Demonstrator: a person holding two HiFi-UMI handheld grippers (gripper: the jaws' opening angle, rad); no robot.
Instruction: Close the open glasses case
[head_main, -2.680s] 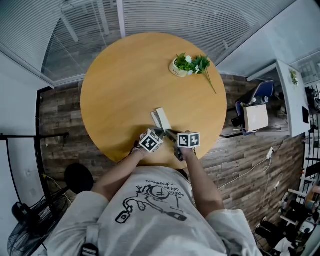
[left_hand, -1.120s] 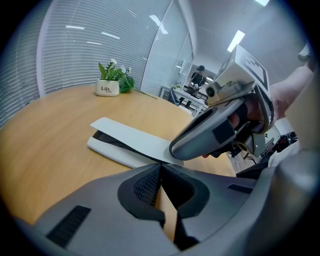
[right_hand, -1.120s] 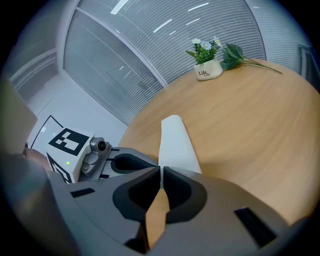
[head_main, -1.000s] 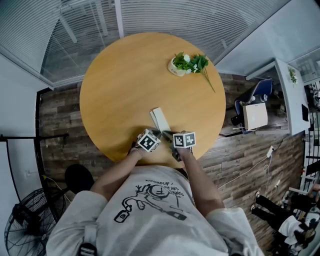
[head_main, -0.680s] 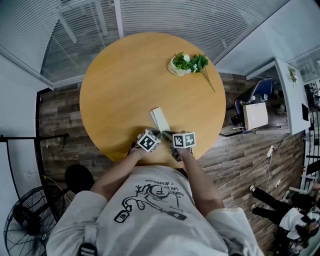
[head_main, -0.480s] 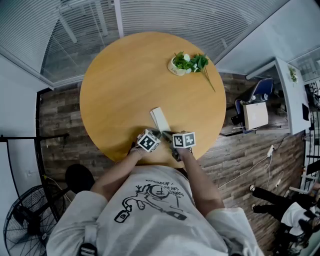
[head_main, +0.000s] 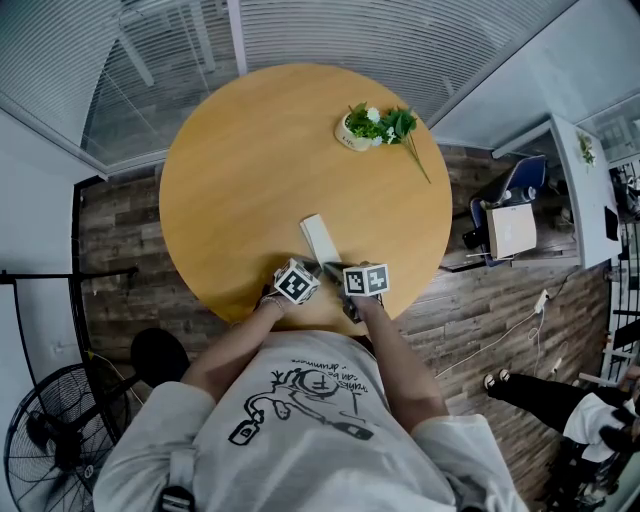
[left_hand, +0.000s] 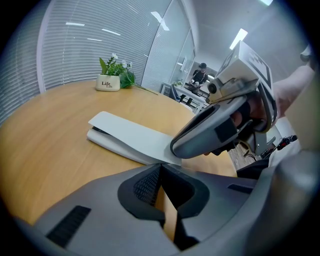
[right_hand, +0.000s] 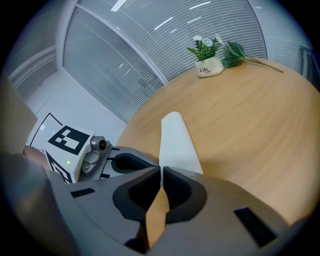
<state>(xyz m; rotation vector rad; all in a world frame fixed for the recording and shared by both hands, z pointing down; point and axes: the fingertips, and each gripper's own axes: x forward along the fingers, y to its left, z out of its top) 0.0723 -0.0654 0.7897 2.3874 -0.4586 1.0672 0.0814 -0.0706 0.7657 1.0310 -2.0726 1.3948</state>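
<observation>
A long pale-grey glasses case lies on the round wooden table, near its front edge. In the left gripper view the case has its lid almost flat, with a thin dark gap at its far left end. My left gripper is shut, its tips right at the near end of the case. My right gripper is also shut with nothing between its jaws, and its tips meet at the same end of the case. Each gripper shows in the other's view.
A small white pot of green leaves and white flowers stands at the table's far right, with a loose sprig beside it. The table's front edge lies just behind the grippers. A blue chair with a box stands on the floor at right.
Since the earliest frame the case's lid has come down from a raised slant to nearly flat. Both grippers shifted slightly left. Over the last second nothing on the table has visibly moved.
</observation>
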